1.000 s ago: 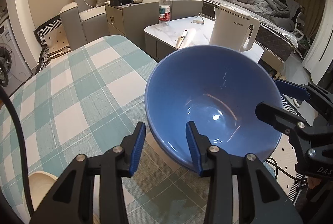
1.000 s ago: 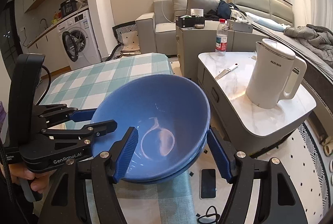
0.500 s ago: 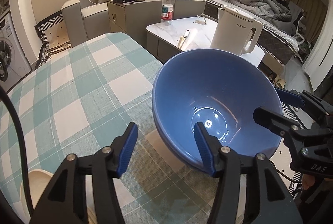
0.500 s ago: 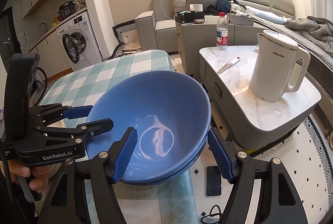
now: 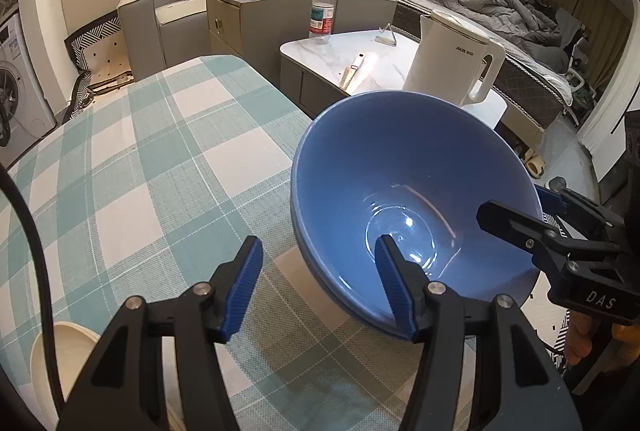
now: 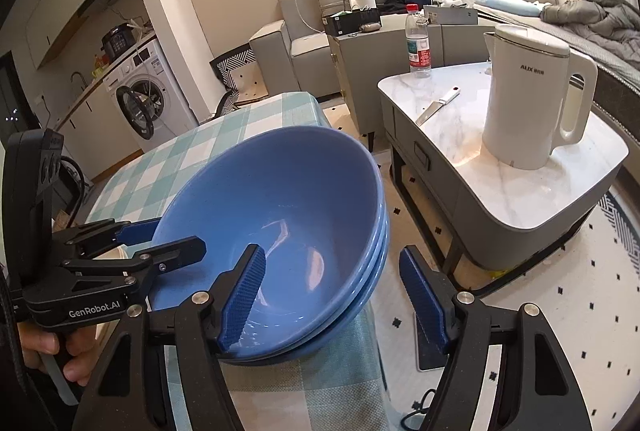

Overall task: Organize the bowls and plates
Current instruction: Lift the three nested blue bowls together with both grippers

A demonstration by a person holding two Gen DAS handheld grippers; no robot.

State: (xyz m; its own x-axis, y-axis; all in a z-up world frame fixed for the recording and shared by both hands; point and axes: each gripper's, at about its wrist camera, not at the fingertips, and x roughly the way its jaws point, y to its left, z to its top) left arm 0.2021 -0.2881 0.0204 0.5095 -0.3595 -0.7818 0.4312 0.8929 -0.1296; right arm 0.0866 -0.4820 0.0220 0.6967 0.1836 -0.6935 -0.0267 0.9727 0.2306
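Nested stack of glossy blue ceramic bowls sat at the corner of the table w/ the teal-and-white checked cloth, close to the edge nearest the white marble-top side table. In the right wrist view three rims showed, one inside another, so stacking looked done or nearly so.

Left gripper straddled the near rim: one blue pad inside the top bowl, the other outside over the cloth. Jaws were opening, rim between them but pads clear of it, i.e. released, not grasping. Right gripper likewise straddled the opposite rim, one pad inside, one outside hanging past the table edge; gap visible both sides, so slack, nothing held.

Step in hand, as I judged it: letting go after seating the top bowl into the stack.

Next move prob. called for lifting both grippers straight up and out w/o catching the rim, since the stack sat near the edge and a nudge could tip it off. Then on to the cream round dish at the lower left of the left wrist view, only partly seen.
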